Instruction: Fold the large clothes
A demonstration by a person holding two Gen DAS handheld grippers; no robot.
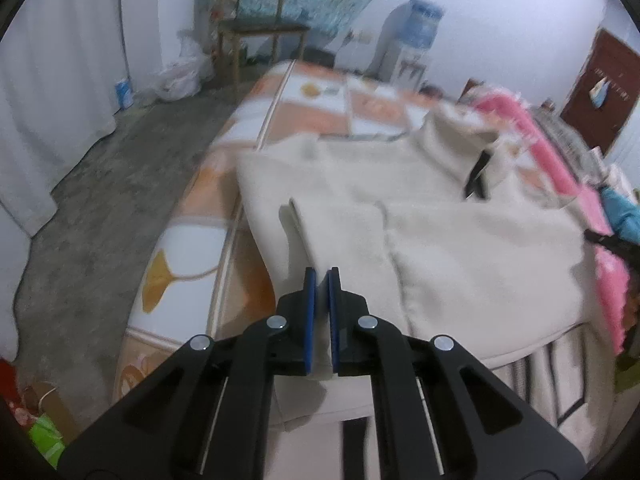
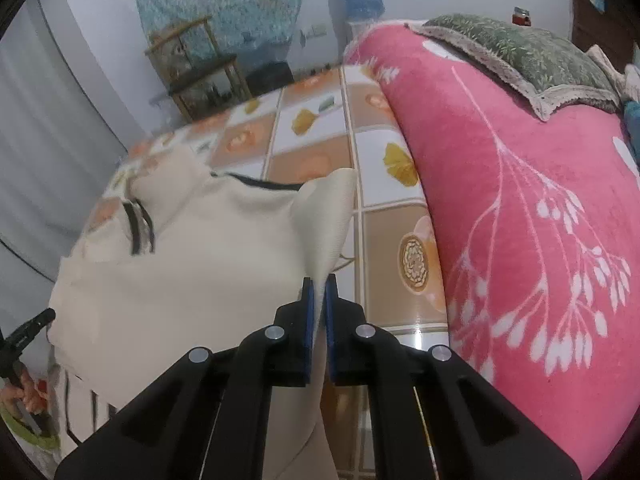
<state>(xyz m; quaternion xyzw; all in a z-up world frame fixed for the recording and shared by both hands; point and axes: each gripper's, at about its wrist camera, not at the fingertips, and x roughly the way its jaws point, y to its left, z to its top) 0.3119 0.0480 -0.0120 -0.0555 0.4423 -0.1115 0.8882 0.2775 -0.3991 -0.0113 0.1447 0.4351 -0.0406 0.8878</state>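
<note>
A large cream fleece jacket [image 1: 460, 216] with a dark zipper lies spread on a bed with a tiled-pattern sheet [image 1: 320, 108]. My left gripper [image 1: 322, 280] is shut on a cream sleeve end [image 1: 340, 232] at the jacket's near left side, the cloth pinched between the blue pads. In the right wrist view the same jacket [image 2: 180, 280] fills the left half, and my right gripper [image 2: 319, 286] is shut on a raised cream flap [image 2: 332, 220] of its right edge. The other gripper and the hand [image 2: 24, 392] holding it show at the far left of the right wrist view.
A pink floral blanket [image 2: 520, 220] is piled on the bed's right, with a green pillow [image 2: 520, 52] on top. A wooden chair [image 1: 256, 28], a water dispenser [image 1: 412, 40] and plastic bags stand by the far wall. Grey floor [image 1: 120, 200] lies left of the bed.
</note>
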